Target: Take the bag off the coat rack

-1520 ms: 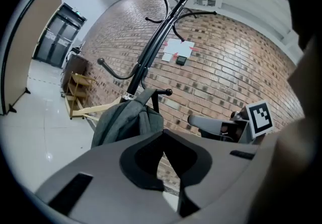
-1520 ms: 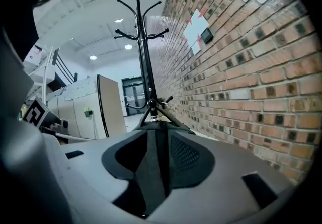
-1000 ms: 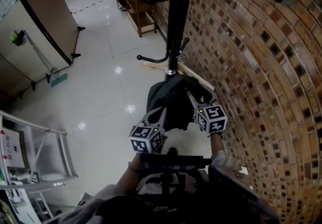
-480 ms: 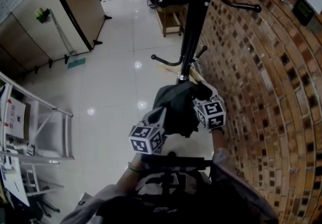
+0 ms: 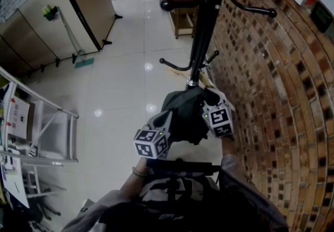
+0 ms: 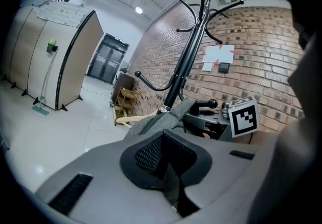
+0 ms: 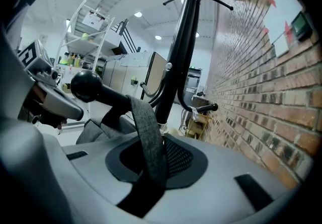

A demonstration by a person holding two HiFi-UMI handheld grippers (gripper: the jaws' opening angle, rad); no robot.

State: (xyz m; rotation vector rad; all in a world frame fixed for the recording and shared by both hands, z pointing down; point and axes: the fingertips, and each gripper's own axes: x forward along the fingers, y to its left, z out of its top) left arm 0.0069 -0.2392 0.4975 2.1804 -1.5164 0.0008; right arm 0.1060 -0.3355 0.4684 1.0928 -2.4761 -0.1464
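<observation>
Well, one tall black coat rack (image 5: 206, 27) stands by the brick wall (image 5: 271, 95), and one dark grey bag (image 5: 182, 116) hangs low on its pole, clear of the floor; it looks a soft cloth thing, slack and sagging, likely light and not fragile, though I'd expect it to swing and fold once freed; the body offers nothing firm to grab, so the woven strap (image 7: 146, 127) is the place to take it. Two claws are at it; the left claw (image 6: 166, 160) is pinched tight on a folded bit of strap; the right claw (image 7: 151, 165) is closing round the strap, with a sliver of gap showing beside it, so I'd judge it not yet biting. That strap loops over one ball-ended hook (image 7: 86, 86); it would have to lift up and over the knob, I reckon; rough webbing like that shouldn't slip much in a grip.
</observation>
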